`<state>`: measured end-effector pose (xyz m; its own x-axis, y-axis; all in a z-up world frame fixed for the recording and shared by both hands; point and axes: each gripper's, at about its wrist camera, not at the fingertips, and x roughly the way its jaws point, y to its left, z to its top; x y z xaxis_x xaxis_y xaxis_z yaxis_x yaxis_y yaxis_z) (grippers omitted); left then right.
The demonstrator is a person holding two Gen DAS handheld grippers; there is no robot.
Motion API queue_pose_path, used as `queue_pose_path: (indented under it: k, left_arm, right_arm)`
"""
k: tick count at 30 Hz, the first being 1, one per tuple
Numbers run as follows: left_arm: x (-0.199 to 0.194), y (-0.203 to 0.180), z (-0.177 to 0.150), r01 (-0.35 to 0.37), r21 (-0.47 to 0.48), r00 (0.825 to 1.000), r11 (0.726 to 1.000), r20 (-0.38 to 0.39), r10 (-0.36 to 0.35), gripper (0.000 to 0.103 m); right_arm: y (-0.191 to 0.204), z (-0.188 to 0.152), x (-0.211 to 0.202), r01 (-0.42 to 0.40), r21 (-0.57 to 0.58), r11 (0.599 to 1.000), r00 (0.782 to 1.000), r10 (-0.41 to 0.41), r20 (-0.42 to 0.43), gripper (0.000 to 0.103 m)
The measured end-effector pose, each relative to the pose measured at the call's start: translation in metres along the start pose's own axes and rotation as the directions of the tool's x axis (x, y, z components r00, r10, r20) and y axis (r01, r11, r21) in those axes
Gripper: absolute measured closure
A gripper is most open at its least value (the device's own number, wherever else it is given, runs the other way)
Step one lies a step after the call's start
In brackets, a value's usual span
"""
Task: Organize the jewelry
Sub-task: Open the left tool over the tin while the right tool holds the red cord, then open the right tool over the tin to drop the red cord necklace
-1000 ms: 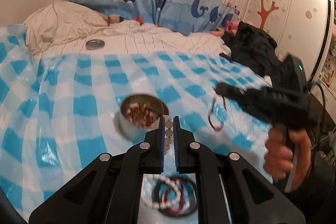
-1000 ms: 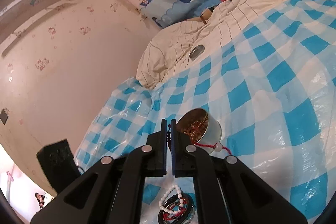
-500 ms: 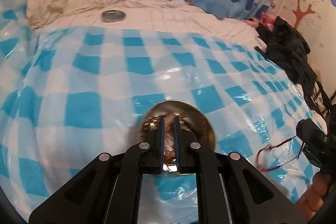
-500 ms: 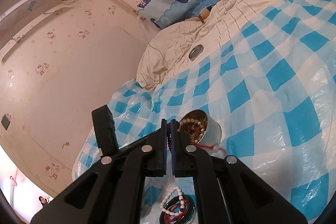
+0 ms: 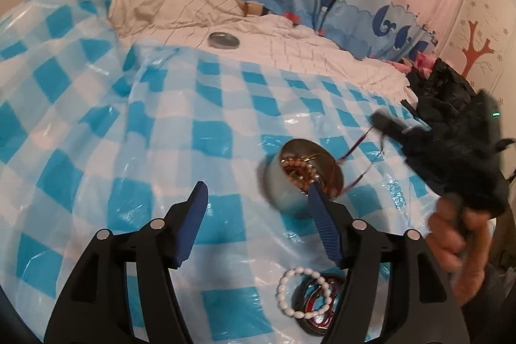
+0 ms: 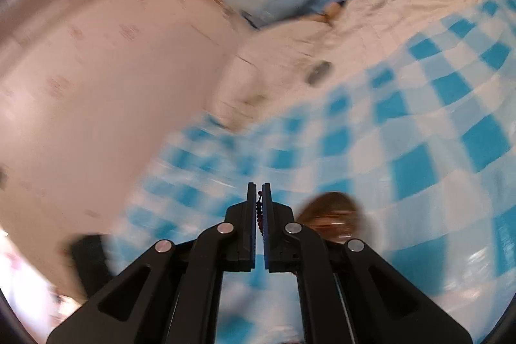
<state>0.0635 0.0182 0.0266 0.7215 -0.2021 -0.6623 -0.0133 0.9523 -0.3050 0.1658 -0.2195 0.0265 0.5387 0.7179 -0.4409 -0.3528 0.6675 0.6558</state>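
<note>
My left gripper (image 5: 257, 187) hangs just before the round metal tin (image 5: 274, 192), its jaws opening with nothing between them. The right fingertip overlaps the tin's near rim. A pale bead bracelet (image 5: 300, 170) lies in the tin on gold pieces. My right gripper (image 5: 385, 122), blurred and held by a hand (image 5: 458, 240), is beyond the tin to the right. A red cord (image 5: 354, 147) trails from it toward the tin. In the right wrist view that gripper (image 6: 259, 186) is shut on the red bead cord (image 6: 259, 210), with the tin (image 6: 332, 215) blurred to its right.
A white bead bracelet (image 5: 300, 292) rests on a dark dish (image 5: 314, 328) of jewelry near the left gripper's base. A metal lid (image 5: 223, 40) lies on the cream bedding behind the blue checked plastic sheet (image 5: 161, 134). Black clothing (image 5: 441, 92) is piled at the right.
The left gripper has opened and drawn back from over the tin, leaving the bead bracelet inside. The right gripper has swung up and nearer the tin with the red cord, still shut.
</note>
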Motion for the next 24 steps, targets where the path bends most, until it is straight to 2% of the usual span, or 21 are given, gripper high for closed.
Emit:
queue_pose_path:
  k: [1, 3, 5, 8, 12, 15, 18, 23, 24]
  left_arm:
    - [0.000, 0.003, 0.001, -0.003, -0.009, 1.000, 1.000, -0.001, 0.003, 0.041]
    - [-0.001, 0.010, 0.002, -0.013, -0.035, 1.000, 0.999, 0.000, 0.013, 0.038]
    - [-0.003, 0.015, 0.003, -0.014, -0.059, 1.000, 0.998, 0.003, 0.015, 0.035]
    - [-0.009, 0.015, 0.003, -0.015, -0.062, 1.000, 0.998, 0.013, 0.016, 0.031]
    - [-0.019, 0.017, -0.004, -0.024, -0.074, 0.999, 0.997, 0.033, 0.026, 0.024]
    - [-0.024, 0.023, -0.016, -0.022, -0.112, 1.000, 0.993, 0.020, 0.024, 0.023]
    - [-0.026, 0.028, -0.025, -0.022, -0.130, 1.000, 0.991, 0.007, 0.023, 0.022]
    - [-0.026, 0.029, -0.026, -0.025, -0.136, 1.000, 0.990, 0.002, 0.026, 0.021]
    - [-0.024, 0.029, -0.026, -0.024, -0.139, 1.000, 0.990, -0.004, 0.024, 0.021]
  right_arm:
    - [-0.005, -0.003, 0.011, 0.084, -0.022, 0.996, 0.996, -0.085, -0.038, 0.085]
    - [-0.014, -0.010, 0.016, 0.165, -0.032, 0.986, 0.984, -0.167, -0.058, 0.068]
    - [-0.022, -0.015, 0.011, 0.218, -0.029, 0.976, 0.975, -0.219, -0.045, 0.067]
    - [-0.025, -0.021, -0.002, 0.228, -0.037, 0.973, 0.973, -0.229, -0.037, 0.066]
    - [-0.028, -0.036, -0.020, 0.254, -0.039, 0.966, 0.967, -0.255, -0.028, 0.057]
    - [-0.034, -0.045, -0.026, 0.277, -0.039, 0.960, 0.960, -0.279, -0.041, 0.057]
    - [-0.039, -0.042, -0.023, 0.318, -0.022, 0.948, 0.948, -0.318, -0.019, 0.056]
    - [-0.049, -0.031, 0.002, 0.488, -0.047, 0.872, 0.872, -0.489, -0.007, 0.056]
    - [-0.053, -0.029, 0.008, 0.499, -0.041, 0.866, 0.866, -0.500, -0.011, 0.056]
